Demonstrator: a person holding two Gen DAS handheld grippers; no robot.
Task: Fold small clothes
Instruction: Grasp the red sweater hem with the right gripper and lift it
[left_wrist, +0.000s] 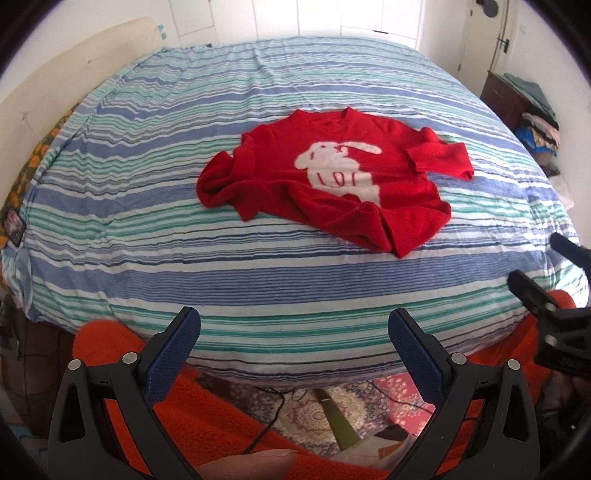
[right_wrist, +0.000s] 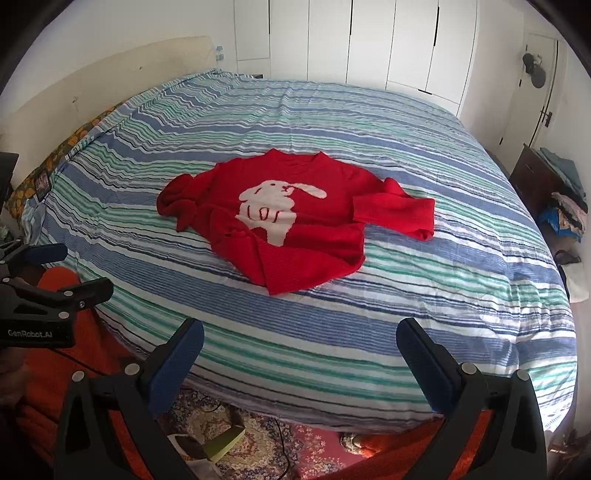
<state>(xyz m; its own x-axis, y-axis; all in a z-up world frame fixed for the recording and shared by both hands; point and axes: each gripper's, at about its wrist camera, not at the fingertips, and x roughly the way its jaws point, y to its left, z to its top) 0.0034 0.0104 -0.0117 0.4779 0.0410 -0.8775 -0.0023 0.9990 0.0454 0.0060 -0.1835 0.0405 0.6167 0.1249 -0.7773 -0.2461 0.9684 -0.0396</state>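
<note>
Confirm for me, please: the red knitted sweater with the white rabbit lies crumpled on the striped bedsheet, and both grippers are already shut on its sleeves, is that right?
Not quite. The red knitted sweater with the white rabbit does lie crumpled on the striped bedsheet, but neither gripper holds it. In the right wrist view the right gripper hangs open at the bed's near edge, and the left wrist view shows the left gripper open too, both well short of the sleeves.

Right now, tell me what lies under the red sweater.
The red sweater rests directly on the striped bedspread, whose blue, green and white bands show all around it. Whatever sits beneath its bunched hem and folded sleeves is covered and cannot be seen.
</note>
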